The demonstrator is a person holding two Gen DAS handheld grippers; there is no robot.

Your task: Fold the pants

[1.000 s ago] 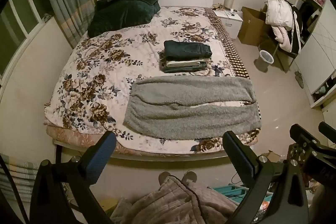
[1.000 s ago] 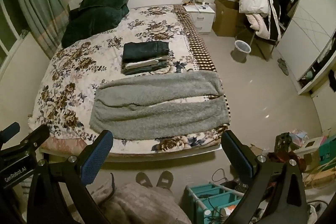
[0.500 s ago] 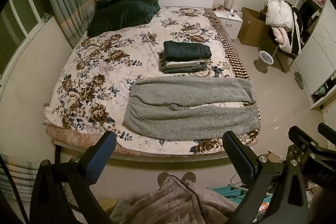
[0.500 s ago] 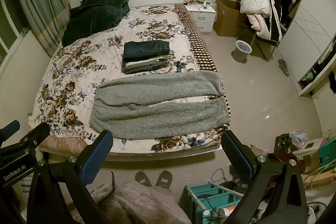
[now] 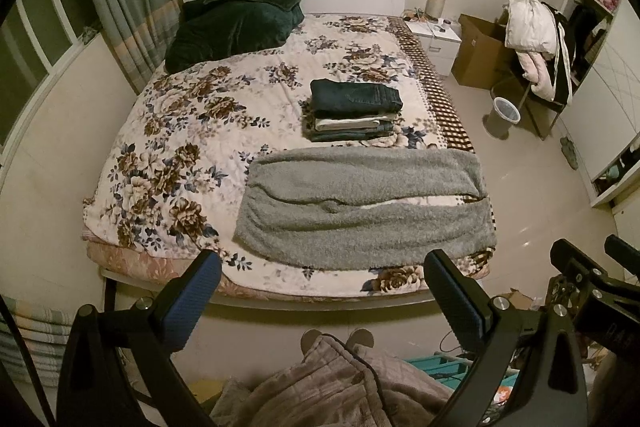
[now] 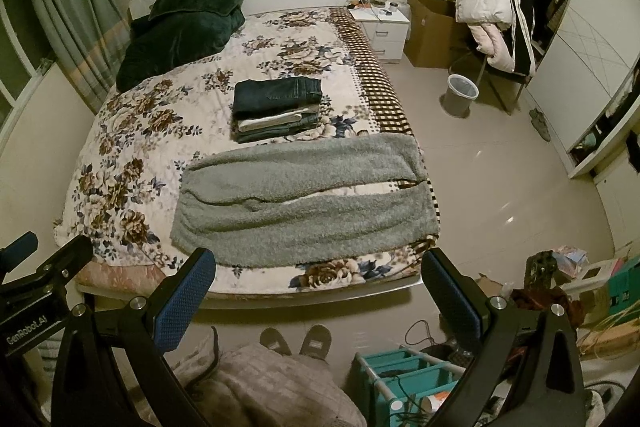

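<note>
With both the left gripper (image 5: 320, 291) and right gripper (image 6: 318, 287) spread wide and empty above the grey fleece pants (image 5: 364, 211) lying flat at the bed's (image 5: 180, 155) near right edge, a one-layer pinch could drag them off it.

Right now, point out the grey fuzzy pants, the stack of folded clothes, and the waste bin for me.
grey fuzzy pants (image 5: 360, 227), left wrist view, on the near leg's middle.
stack of folded clothes (image 5: 356, 97), left wrist view, on the dark top garment.
waste bin (image 6: 460, 99), right wrist view, on its outer wall.
</note>
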